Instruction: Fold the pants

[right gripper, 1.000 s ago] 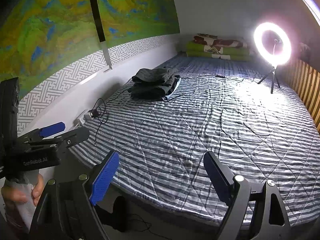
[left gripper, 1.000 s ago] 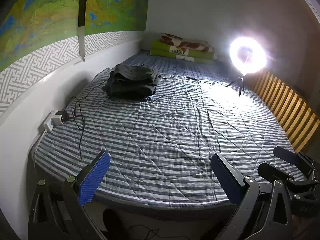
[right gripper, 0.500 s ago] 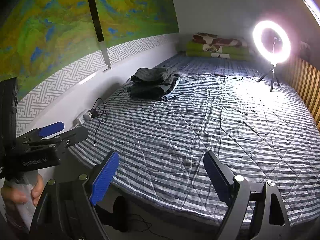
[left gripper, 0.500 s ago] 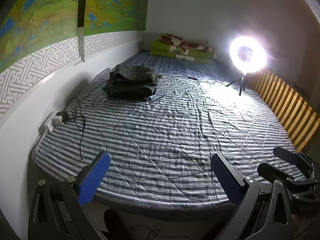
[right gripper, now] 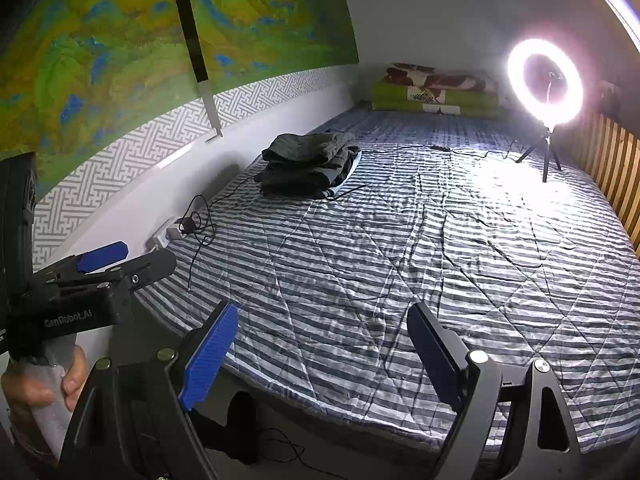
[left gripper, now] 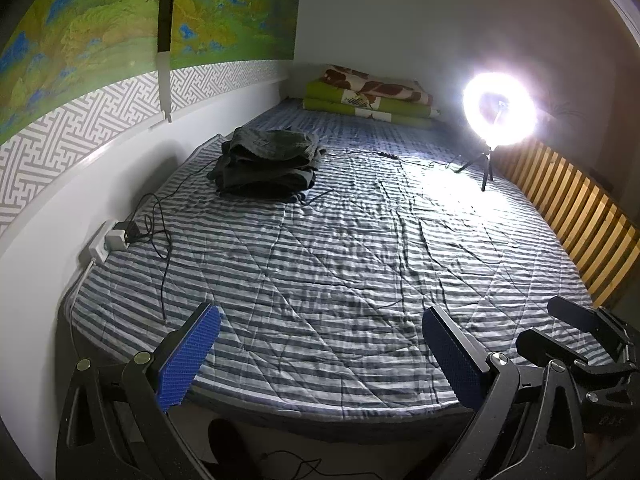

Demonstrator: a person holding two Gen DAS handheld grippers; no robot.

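A pile of dark pants (left gripper: 266,164) lies on the striped bed (left gripper: 340,264) near the left wall, far from both grippers; the right wrist view shows the same pile (right gripper: 310,164). My left gripper (left gripper: 320,348) hangs open over the bed's near edge with nothing between its blue pads. The right gripper (right gripper: 322,354) is open too, also at the near edge and empty. Each view catches the other gripper at its side: the right gripper (left gripper: 576,340) and the left gripper (right gripper: 120,260), with a hand (right gripper: 36,384) on its handle.
A lit ring light on a tripod (left gripper: 498,110) stands at the bed's far right, its cable running across the sheet. A power strip with cords (left gripper: 112,238) sits by the left wall. Folded green bedding (left gripper: 372,98) lies at the head. Wooden slats (left gripper: 580,216) line the right side.
Both views have shifted very slightly; the grippers stay open and the pants pile has not moved.
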